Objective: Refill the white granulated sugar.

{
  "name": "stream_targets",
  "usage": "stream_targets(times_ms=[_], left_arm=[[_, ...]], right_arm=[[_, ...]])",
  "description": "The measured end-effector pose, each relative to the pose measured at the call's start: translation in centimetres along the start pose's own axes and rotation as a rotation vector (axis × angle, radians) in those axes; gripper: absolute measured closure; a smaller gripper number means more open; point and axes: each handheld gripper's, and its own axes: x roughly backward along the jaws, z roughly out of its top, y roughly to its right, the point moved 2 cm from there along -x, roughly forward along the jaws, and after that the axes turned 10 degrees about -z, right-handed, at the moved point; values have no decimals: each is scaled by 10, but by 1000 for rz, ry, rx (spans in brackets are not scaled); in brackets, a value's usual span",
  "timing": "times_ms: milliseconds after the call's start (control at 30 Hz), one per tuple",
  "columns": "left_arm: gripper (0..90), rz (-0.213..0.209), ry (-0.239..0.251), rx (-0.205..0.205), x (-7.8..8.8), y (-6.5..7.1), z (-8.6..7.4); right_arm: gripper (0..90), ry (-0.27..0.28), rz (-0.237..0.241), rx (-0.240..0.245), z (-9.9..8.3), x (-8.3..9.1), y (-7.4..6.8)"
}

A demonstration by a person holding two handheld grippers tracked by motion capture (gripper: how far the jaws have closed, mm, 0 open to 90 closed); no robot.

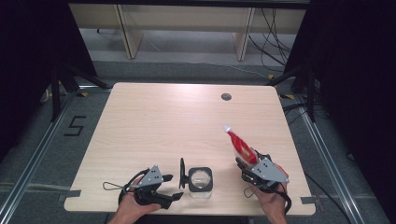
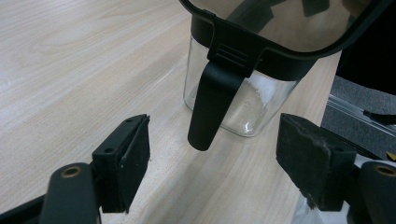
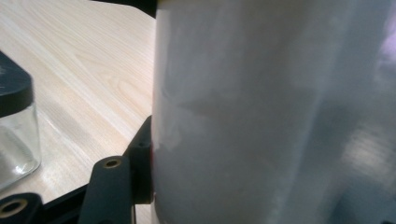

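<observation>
A square glass jar (image 1: pixel 201 181) with a black rim stands near the table's front edge. Its black-framed lid (image 1: pixel 182 173) is flipped up on the left side. My left gripper (image 1: pixel 173 187) sits just left of the jar, open. In the left gripper view the lid's black latch tab (image 2: pixel 212 100) hangs in front of the clear jar (image 2: pixel 243 109), a little beyond my open left gripper (image 2: pixel 217 161). My right gripper (image 1: pixel 248 162) is shut on a red and white pouch (image 1: pixel 238 143) that points up and away. In the right gripper view the pale pouch (image 3: pixel 271 112) sits against the left pad (image 3: pixel 142 158).
The light wood table (image 1: pixel 163 121) has a round cable hole (image 1: pixel 226 96) at the back right. The jar (image 3: pixel 14 135) appears at the left of the right gripper view. Grey floor, rails and wooden furniture legs surround the table.
</observation>
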Motion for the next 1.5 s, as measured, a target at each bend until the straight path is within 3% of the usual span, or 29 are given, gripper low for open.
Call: stream_targets(times_ms=[133, 200, 267, 333, 500, 533, 600, 633, 767, 800, 933, 967, 1000, 1067, 1100, 1133, 1167, 1200, 1233, 1267, 1333, 1367, 1433, 1467, 1500], left_arm=[[255, -5, 15, 11, -1, 1, 0], [255, -3, 8, 9, -1, 1, 0], [254, -1, 0, 5, -1, 0, 0], [250, -5, 12, 9, -1, 1, 0], [234, -11, 7, -4, -1, 0, 0], [226, -16, 13, 1, -1, 0, 0], [220, -16, 7, -1, -1, 0, 0], [216, -21, 17, 10, -1, 1, 1], [193, -20, 13, -11, 1, -2, 1], [190, -15, 10, 12, 1, -2, 0], [185, -18, 14, -6, 0, -1, 1], [185, -11, -15, -24, 2, -3, 1], [185, -21, 3, 5, 0, -1, 1], [185, -19, 10, -1, -1, -1, 0], [185, -20, 6, -3, -1, -2, 0], [185, -7, -5, -2, 0, -2, 0], [185, -4, 0, 1, 0, -2, 0], [185, -16, 5, 6, 0, -2, 0], [185, -13, 2, 6, 1, -2, 0], [185, -14, 2, 6, 1, -2, 0], [185, -5, 3, 3, 0, -2, 0], [185, 1, -4, -2, 0, -2, 0], [185, -13, 6, 3, -1, -1, 0], [185, -15, 9, 2, -1, -1, 0], [186, -10, 3, -2, 0, -2, 0]], right_arm=[[430, 0, -27, 93, 7, 13, 1], [431, 4, -18, 86, 8, 18, -1], [431, -2, -25, 118, 9, 24, -2], [431, -15, -41, 194, 10, 30, -5], [431, -44, -39, 290, 11, 41, -13], [432, -45, -42, 328, 12, 42, -15], [431, -52, -32, 346, 13, 45, -18], [432, -47, -34, 374, 14, 46, -19], [432, -52, -32, 458, 16, 50, -24], [432, -52, -46, 461, 16, 52, -25], [433, -51, -51, 549, 17, 56, -31], [433, -61, -52, 586, 17, 57, -31], [433, -55, -58, 602, 17, 58, -33], [433, -67, -57, 604, 16, 61, -36], [433, -65, -62, 628, 17, 62, -37], [433, -51, -65, 688, 19, 62, -37], [434, -65, -73, 681, 17, 64, -40], [434, -67, -80, 705, 17, 65, -40], [434, -41, -80, 789, 20, 66, -40], [434, -58, -81, 759, 17, 67, -43], [434, -33, -94, 873, 21, 69, -43], [434, -49, -103, 835, 15, 70, -47], [435, -33, -115, 946, 18, 71, -48], [435, -51, -124, 917, 14, 72, -51], [435, -42, -128, 969, 17, 72, -52]])
